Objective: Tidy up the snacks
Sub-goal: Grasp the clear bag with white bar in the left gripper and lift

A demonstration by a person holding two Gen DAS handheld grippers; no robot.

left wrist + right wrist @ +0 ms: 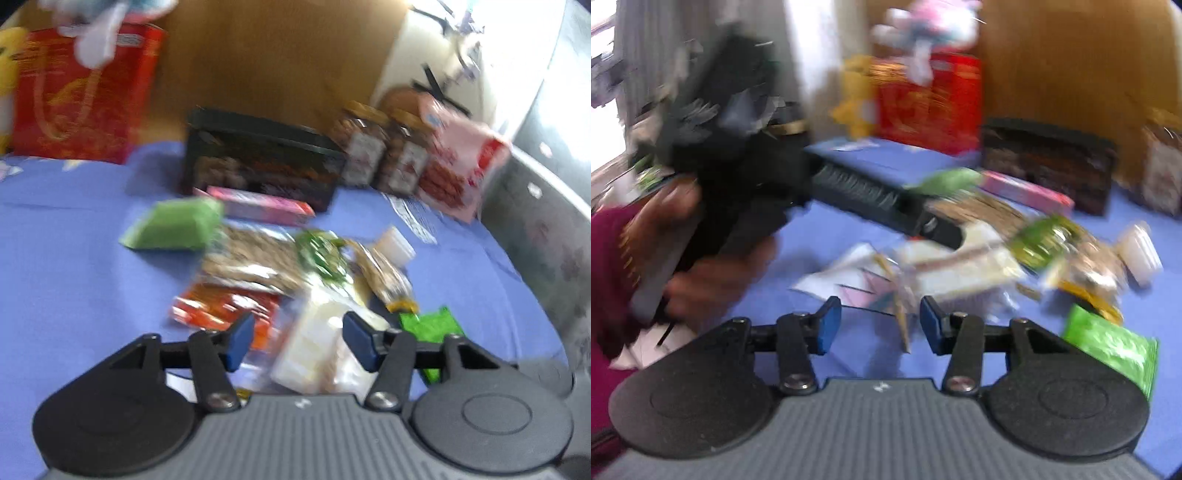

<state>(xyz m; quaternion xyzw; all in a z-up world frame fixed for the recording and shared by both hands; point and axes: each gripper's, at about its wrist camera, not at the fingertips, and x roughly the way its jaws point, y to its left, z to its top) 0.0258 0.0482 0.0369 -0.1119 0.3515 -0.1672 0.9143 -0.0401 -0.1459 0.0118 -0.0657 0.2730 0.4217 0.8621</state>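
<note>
1. Hovering over a loose heap of snacks on the blue-covered table (74, 240), the left gripper (299, 341) is holding its jaws about half apart; a pale clear-wrapped packet (314, 347) is lying between and beneath them, but blur makes it unclear whether either pad is touching it.
2. Standing similarly half apart, the jaws of the right gripper (881, 325) are gripping nothing; only a thin wrapper edge (901, 325) is showing in the gap.
3. Lining the back of the table are a dark tin (258, 162), two gold-lidded jars (384, 147) and a red box (85, 92); a pink carton (258, 205) and a green packet (173, 229) are lying nearer.
4. Judging by the layout, the picking step is in hand: the next move is calling for the left jaws to be closing on the pale packet without catching its neighbours.
</note>
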